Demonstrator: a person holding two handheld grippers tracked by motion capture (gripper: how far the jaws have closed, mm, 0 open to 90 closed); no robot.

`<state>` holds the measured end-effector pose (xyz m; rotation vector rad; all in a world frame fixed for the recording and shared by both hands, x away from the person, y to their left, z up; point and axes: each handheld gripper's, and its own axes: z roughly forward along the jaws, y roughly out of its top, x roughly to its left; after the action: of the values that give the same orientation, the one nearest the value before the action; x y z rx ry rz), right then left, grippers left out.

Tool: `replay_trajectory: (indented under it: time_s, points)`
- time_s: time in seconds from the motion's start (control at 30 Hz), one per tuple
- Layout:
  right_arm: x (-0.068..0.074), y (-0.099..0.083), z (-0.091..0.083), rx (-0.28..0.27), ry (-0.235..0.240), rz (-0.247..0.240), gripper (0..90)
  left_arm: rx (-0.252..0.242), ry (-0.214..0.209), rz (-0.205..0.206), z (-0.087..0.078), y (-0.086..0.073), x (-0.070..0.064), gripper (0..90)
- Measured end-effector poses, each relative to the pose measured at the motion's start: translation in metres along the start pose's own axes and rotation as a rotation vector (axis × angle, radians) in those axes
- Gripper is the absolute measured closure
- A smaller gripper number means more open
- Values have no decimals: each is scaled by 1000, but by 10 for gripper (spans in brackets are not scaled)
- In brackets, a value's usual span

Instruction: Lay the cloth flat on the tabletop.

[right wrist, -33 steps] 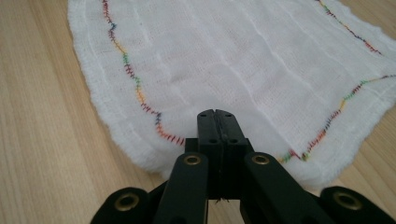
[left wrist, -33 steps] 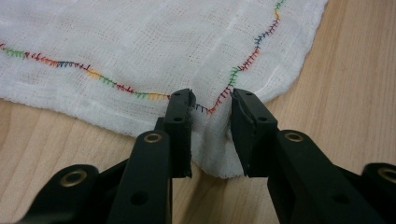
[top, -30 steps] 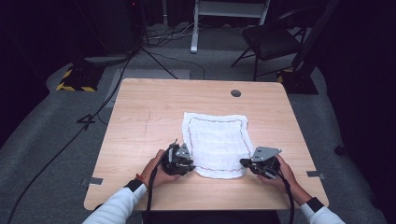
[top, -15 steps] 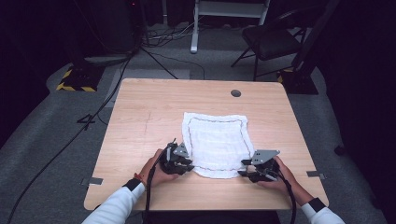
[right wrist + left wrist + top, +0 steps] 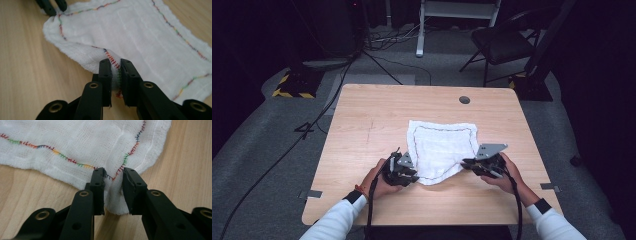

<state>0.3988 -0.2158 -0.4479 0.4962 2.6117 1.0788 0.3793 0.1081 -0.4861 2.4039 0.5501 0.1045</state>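
A white gauze cloth (image 5: 442, 142) with a multicoloured stitched border lies near the middle of the wooden table (image 5: 372, 125). My left gripper (image 5: 412, 173) is at its near left corner. In the left gripper view the jaws (image 5: 113, 176) are shut on the cloth (image 5: 87, 142), which puckers between them. My right gripper (image 5: 465, 163) holds the near right corner. In the right gripper view its jaws (image 5: 116, 65) pinch a raised fold of the cloth (image 5: 140, 32), and the left gripper (image 5: 56, 9) sits at the far corner.
A round cable hole (image 5: 464, 99) is near the table's far edge. Beyond the table stand a dark chair (image 5: 502, 45), a white stand (image 5: 419, 30) and a yellow-black striped base (image 5: 292, 85), with cables (image 5: 327, 110) on the floor.
My right gripper has moved left and away from me with its cloth corner, drawing the near edge in and up. The left gripper has stayed in place.
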Motion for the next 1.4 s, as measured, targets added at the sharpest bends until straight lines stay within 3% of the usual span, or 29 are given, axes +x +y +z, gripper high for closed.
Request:
replay_trajectory:
  time_s: [0.2, 0.3, 0.37, 0.43, 0.63, 0.73, 0.8, 0.87, 0.97, 1.07, 1.13, 1.23, 1.4]
  points:
    - [-19, 39, 53, 41, -34, 27, 784, 8, 16, 12, -4, -3, 7, 710]
    - [-22, 49, 78, 74, -77, 13, 702, 3, 15, 1, -5, -5, 11, 710]
    - [-24, 53, 85, 71, -97, 41, 603, -7, 11, -16, -6, -7, 13, 710]
    - [-27, 53, 83, 64, -111, 63, 574, -4, 13, -20, -7, -8, 14, 710]
    - [-41, 29, 48, 13, -57, 114, 527, -10, 5, -37, -7, -9, 18, 713]
    - [-49, 14, 29, 5, -62, 135, 524, -1, 8, -33, -7, -8, 18, 714]
    - [-52, 9, 24, 26, -74, 125, 515, -4, 10, -36, -7, -8, 18, 714]
    - [-55, 5, 22, 22, -72, 145, 497, -7, 9, -38, -6, -8, 19, 713]
    - [-55, 7, 27, 9, -94, 135, 510, -11, 9, -41, -6, -8, 18, 713]
    - [-46, 15, 38, 6, -64, 102, 574, -11, 8, -40, -6, -8, 18, 713]
    - [-40, 20, 48, 10, -39, 71, 572, -8, 9, -27, -6, -8, 18, 712]
    - [-36, 26, 62, 5, -23, 70, 555, -11, 7, -28, -6, -8, 19, 712]
    - [-31, 33, 83, 51, -41, 43, 523, -13, 1, -33, -6, -9, 19, 712]
